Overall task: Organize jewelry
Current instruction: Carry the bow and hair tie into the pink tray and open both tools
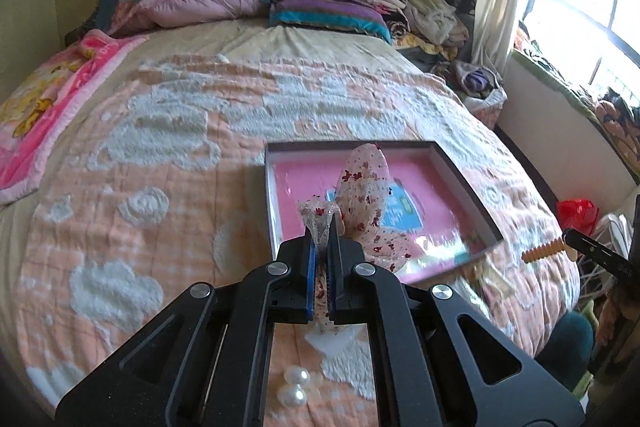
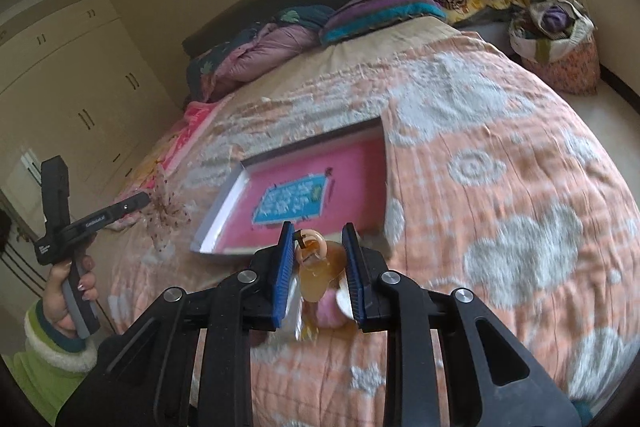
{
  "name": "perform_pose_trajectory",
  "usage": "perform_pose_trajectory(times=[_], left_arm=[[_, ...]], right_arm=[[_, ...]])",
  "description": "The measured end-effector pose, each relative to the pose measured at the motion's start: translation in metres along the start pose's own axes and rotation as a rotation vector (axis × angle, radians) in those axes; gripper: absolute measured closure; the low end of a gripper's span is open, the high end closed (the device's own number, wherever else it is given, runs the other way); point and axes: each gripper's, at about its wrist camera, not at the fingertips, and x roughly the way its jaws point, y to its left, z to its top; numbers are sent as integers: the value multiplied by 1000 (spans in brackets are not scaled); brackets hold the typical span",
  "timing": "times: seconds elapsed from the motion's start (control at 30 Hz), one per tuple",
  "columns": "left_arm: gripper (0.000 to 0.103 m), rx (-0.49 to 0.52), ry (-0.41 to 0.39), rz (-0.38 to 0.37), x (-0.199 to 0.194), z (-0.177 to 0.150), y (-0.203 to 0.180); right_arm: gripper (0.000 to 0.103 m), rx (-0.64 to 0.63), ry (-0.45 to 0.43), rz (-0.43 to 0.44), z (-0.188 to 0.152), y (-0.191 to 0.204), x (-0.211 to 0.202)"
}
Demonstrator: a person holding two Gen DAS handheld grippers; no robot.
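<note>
Nearest you, two pearl pieces [image 1: 295, 385] lie loose on the bed quilt [image 1: 160, 155] under your left gripper [image 1: 321, 247], not yet sorted. That left gripper is clamped on a sheer hair bow with red specks [image 1: 366, 195], pinched at its knot so the loops hang free above the box, probably ready to drop in. Your right gripper [image 2: 318, 247] has its jaws apart around an amber hair clip [image 2: 320, 267], though I can't tell if they're touching it. Beyond sits the shallow box with pink lining [image 2: 224, 203], open-topped on the quilt as the collecting spot; nothing lies in it yet. Pillows [image 1: 328, 13] sit far back.
</note>
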Motion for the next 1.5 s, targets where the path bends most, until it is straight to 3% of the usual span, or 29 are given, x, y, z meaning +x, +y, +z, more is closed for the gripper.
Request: perform_pose_trajectory(times=[0.33,0.97,1.1,1.23,1.43,1.5], left_arm=[[103,-3,-1,24,36,22,-1],[101,26,102,42,107,-13,-11],[93,34,114,42,110,-17,-11],[81,36,119,39,108,-20,-11],[60,53,122,45,103,-25,-12],[47,53,116,54,97,-25,-12]], right_arm=[[80,-27,27,-19,42,13,51],[80,-37,31,-156,69,11,127],[77,15,67,-145,60,0,136],[57,45,68,-123,48,-5,126],[43,86,33,-86,33,-6,91],[37,82,13,-83,29,-4,75]])
